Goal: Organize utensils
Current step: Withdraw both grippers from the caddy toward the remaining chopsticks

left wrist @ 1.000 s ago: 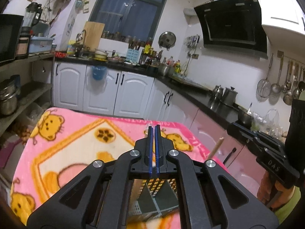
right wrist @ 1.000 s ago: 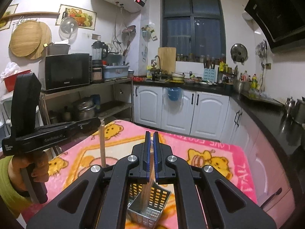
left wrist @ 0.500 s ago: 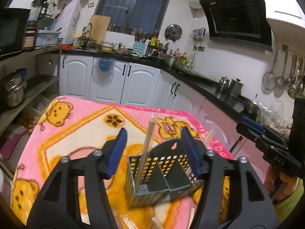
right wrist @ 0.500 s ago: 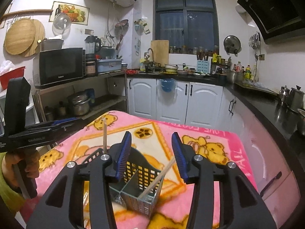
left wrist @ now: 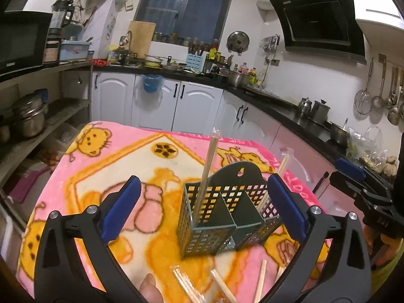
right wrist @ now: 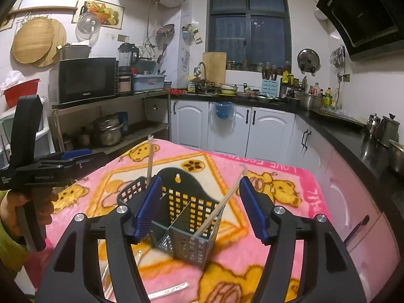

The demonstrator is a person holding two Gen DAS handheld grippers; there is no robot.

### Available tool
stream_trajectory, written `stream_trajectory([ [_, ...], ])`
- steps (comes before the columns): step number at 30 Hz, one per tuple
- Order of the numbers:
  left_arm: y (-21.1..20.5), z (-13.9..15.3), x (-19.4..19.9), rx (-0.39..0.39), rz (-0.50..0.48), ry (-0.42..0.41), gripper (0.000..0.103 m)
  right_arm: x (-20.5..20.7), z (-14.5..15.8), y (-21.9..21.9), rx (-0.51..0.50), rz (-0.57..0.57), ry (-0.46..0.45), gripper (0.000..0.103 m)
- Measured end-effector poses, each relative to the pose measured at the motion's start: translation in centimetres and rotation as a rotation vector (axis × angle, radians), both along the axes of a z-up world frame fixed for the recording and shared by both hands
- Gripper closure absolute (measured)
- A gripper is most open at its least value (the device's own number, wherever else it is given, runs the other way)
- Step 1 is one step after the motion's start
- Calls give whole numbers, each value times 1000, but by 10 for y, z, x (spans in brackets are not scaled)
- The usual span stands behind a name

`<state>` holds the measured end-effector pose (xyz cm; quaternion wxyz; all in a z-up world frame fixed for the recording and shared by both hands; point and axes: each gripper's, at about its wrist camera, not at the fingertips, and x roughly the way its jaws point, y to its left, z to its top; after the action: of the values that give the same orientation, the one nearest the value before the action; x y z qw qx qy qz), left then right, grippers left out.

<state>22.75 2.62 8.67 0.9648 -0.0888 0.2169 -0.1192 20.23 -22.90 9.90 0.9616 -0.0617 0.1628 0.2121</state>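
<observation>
A grey-green perforated utensil holder (left wrist: 222, 217) (right wrist: 192, 217) stands on the pink bear blanket (left wrist: 101, 176). One wrapped chopstick pair (left wrist: 207, 171) stands in its left compartment. Another wrapped pair (right wrist: 222, 202) leans in the right compartment. My left gripper (left wrist: 203, 181) is wide, its jaws still opening, with nothing pressed between the pads. My right gripper (right wrist: 200, 184) is also opening and grips nothing. Each gripper sits just in front of the holder. Several more chopsticks (left wrist: 222, 285) lie loose on the blanket near me.
The blanket-covered table ends close to white cabinets (right wrist: 227, 128) and a black counter (left wrist: 290, 111) on the right. A shelf with metal pots (left wrist: 27, 118) stands to the left. A fingertip (left wrist: 150, 287) shows at the bottom edge.
Both grippers were shut on a wrapped chopstick pair and have opened. The pairs now stand in the holder, and both grippers have sunk a little.
</observation>
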Motion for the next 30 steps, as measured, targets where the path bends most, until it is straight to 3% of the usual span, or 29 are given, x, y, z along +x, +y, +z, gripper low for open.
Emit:
stream_trajectory([
  [18,-1,-21,-32,-4,-1,34,11,-30,-29,3,-24,25,55,41],
  [30,1,-47,-40,-1,-3,107,11,-39,-62,-1,-34,32,131,41],
])
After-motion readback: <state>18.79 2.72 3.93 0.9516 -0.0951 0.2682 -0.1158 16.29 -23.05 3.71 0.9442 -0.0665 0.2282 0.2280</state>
